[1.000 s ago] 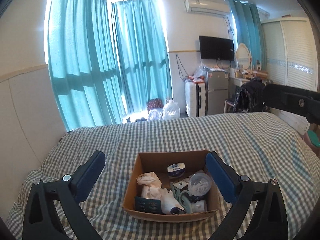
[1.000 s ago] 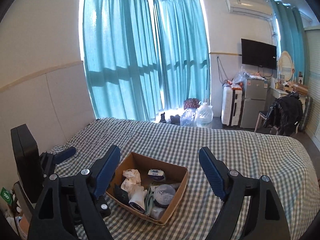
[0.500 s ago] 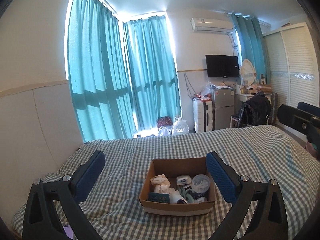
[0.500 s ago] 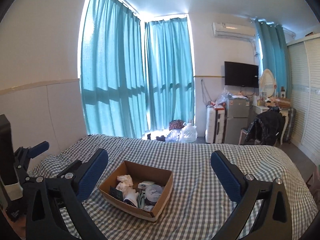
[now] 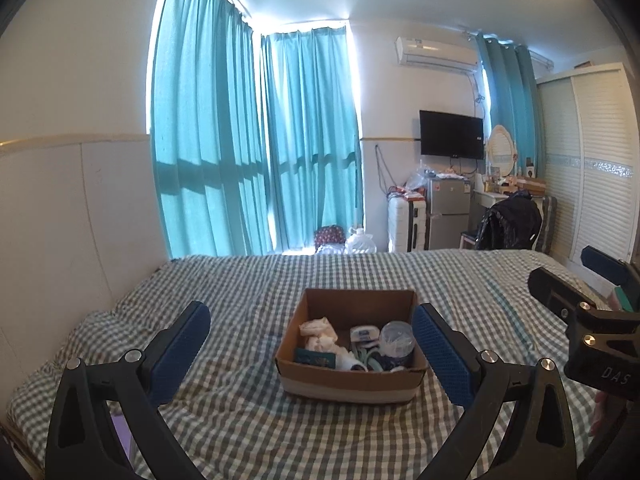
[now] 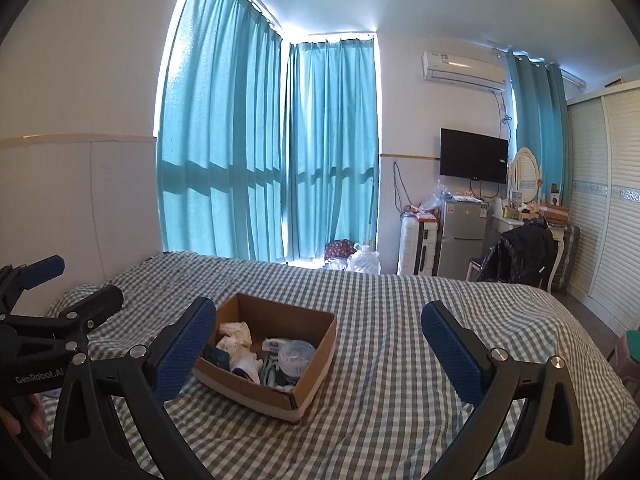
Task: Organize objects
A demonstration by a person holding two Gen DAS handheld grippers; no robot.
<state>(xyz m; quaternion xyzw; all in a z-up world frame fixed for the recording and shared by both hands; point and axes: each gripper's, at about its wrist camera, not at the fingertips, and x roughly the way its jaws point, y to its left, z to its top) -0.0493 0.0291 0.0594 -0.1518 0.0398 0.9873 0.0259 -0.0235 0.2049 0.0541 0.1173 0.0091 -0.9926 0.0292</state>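
An open cardboard box sits on the checked bed. It holds white crumpled cloths, a round clear-lidded tub, a small blue-and-white packet and a dark card. My left gripper is open and empty, raised in front of the box. My right gripper is open and empty, with the box to its lower left. Each gripper shows at the edge of the other's view: the right one and the left one.
Teal curtains cover the windows beyond the bed. A white suitcase, small fridge, wall TV and chair with a black jacket stand at the far right. A padded wall runs along the left.
Both grippers have pulled back and up from the box, which now looks smaller and farther. More of the ceiling shows. Both stay open and empty.
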